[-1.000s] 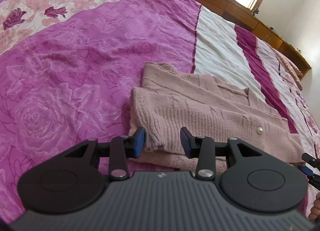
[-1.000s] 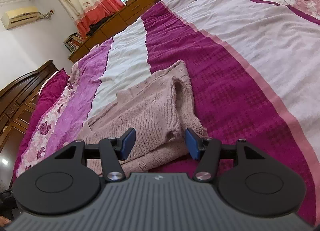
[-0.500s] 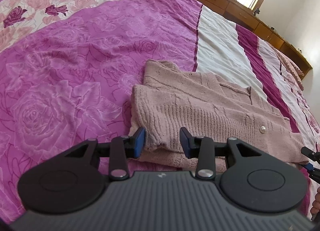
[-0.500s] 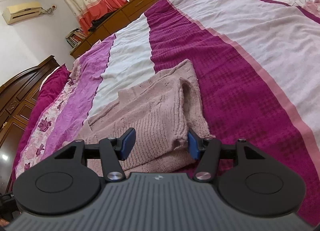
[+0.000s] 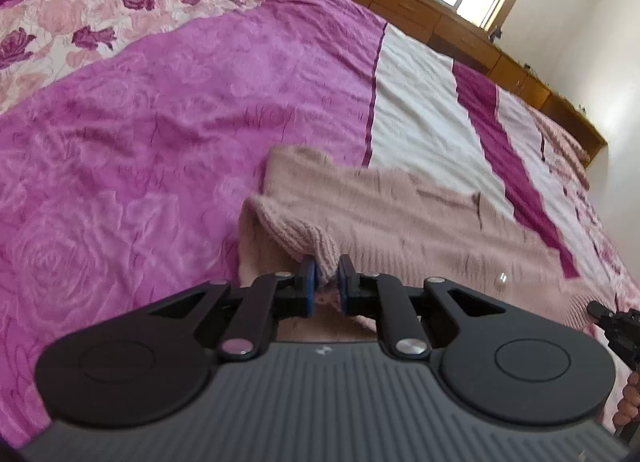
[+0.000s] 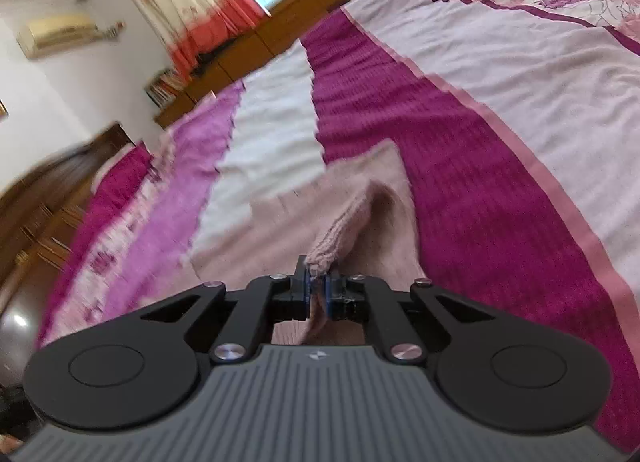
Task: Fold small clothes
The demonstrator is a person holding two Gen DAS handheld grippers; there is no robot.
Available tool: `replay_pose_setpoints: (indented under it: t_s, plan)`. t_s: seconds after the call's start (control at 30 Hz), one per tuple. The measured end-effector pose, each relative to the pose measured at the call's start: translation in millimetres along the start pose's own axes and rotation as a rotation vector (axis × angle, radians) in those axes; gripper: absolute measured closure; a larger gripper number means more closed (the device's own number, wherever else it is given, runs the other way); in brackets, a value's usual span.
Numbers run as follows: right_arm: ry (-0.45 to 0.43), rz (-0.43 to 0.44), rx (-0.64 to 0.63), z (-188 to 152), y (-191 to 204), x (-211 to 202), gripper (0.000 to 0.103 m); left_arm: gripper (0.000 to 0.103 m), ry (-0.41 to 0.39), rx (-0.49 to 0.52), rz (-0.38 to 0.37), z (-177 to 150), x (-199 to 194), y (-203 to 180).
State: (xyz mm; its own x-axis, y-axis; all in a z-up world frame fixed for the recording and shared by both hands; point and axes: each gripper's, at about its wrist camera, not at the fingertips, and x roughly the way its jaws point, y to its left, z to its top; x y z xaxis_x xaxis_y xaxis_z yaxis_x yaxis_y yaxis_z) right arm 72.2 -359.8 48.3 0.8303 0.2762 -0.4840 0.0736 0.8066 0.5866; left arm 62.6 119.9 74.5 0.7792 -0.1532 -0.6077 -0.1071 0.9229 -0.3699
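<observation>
A pale pink knitted cardigan with a pearl button lies partly folded on the bed. My left gripper is shut on its near left corner, and the knit bunches up between the blue pads. My right gripper is shut on the near right corner of the cardigan, which rises in a ridge from the jaws. The right gripper's tip also shows at the right edge of the left wrist view.
The bed is covered by a striped bedspread in magenta, white and rose print. Wooden cabinets run along the far side under a window. A curtain, an air conditioner and a dark wooden headboard stand beyond the bed.
Both grippers have closed on the near edge of the cardigan and lifted it a little; the fabric now bunches up at the jaws. Both views are blurred by motion.
</observation>
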Motion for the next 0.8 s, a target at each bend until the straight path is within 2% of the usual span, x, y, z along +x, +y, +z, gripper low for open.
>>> replay_pose_setpoints:
  t_s: [0.2, 0.37, 0.53, 0.7, 0.8]
  plan:
    - [-0.059, 0.055, 0.032, 33.3, 9.8, 0.2, 0.097, 0.091, -0.030, -0.033, -0.003, 32.2, 13.7, -6.8]
    - [-0.108, 0.040, 0.003, 61.6, 24.1, 18.2, 0.098, 0.091, -0.092, 0.004, 0.020, 58.6, 27.9, -17.6]
    - [-0.108, -0.011, 0.009, 76.9, 31.1, 57.0, 0.098, 0.091, -0.087, 0.016, 0.064, 76.5, 56.6, -24.8]
    - [-0.098, -0.087, -0.006, 77.5, 36.1, 96.6, 0.097, 0.091, -0.080, 0.052, 0.129, 81.4, 85.2, -26.4]
    - [-0.078, -0.117, -0.014, 74.2, 33.2, 115.3, 0.094, 0.090, -0.082, 0.059, 0.198, 79.9, 100.0, -22.1]
